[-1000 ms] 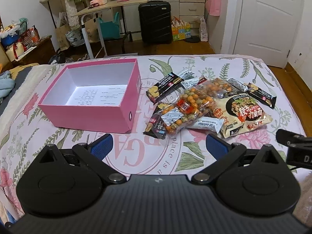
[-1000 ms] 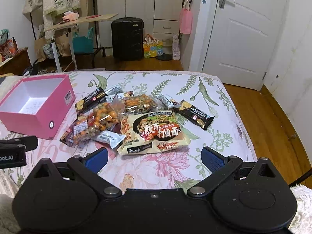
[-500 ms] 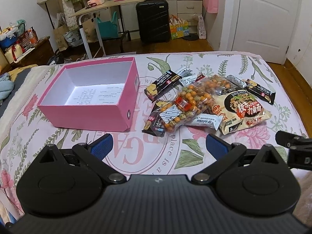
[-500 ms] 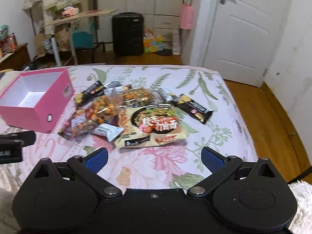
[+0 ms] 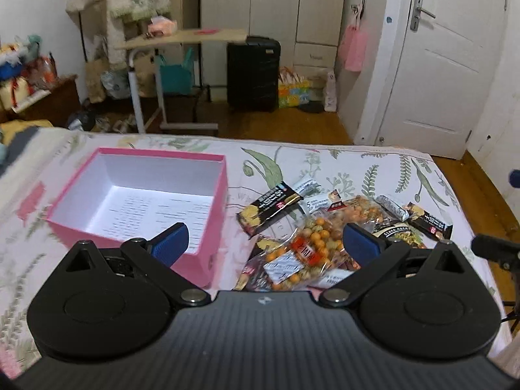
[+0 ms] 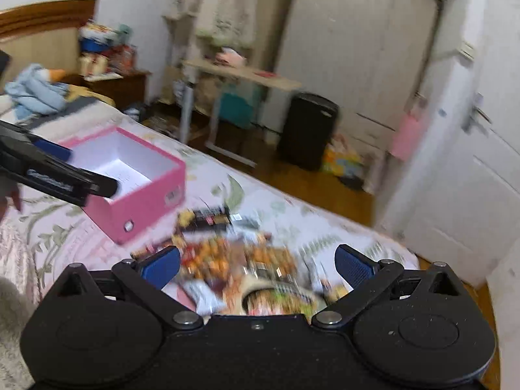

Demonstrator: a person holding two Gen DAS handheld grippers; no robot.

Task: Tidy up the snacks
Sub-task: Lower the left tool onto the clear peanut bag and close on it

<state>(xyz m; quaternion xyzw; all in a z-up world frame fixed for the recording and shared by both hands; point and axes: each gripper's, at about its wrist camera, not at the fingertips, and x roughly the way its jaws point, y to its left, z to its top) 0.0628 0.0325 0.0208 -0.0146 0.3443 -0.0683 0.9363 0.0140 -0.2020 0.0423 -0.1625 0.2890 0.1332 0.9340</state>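
An open pink box (image 5: 208, 227) with a white inside sits on the flowered bedspread, empty apart from print on its floor. Right of it lies a heap of snack packets: a clear bag of orange and green coated nuts (image 5: 305, 247), a black bar (image 5: 269, 203) and another dark bar (image 5: 429, 221). My left gripper (image 5: 265, 243) hovers open above the box's near corner and the nut bag, holding nothing. My right gripper (image 6: 256, 266) is open over the blurred snack heap (image 6: 237, 260). The pink box (image 6: 143, 195) appears at left there, with the left gripper's finger (image 6: 58, 175) over it.
The bed's right edge (image 5: 468, 195) drops to a wooden floor by a white door (image 5: 435, 74). Beyond the foot of the bed stand a black suitcase (image 5: 253, 71), a rolling side table (image 5: 182, 37) and wardrobes. Blue clothing (image 6: 35, 91) lies near the headboard.
Both grippers moved forward and lower toward the snack heap. The right wrist view swung left and is motion-blurred. Both stay open; no snack has moved.
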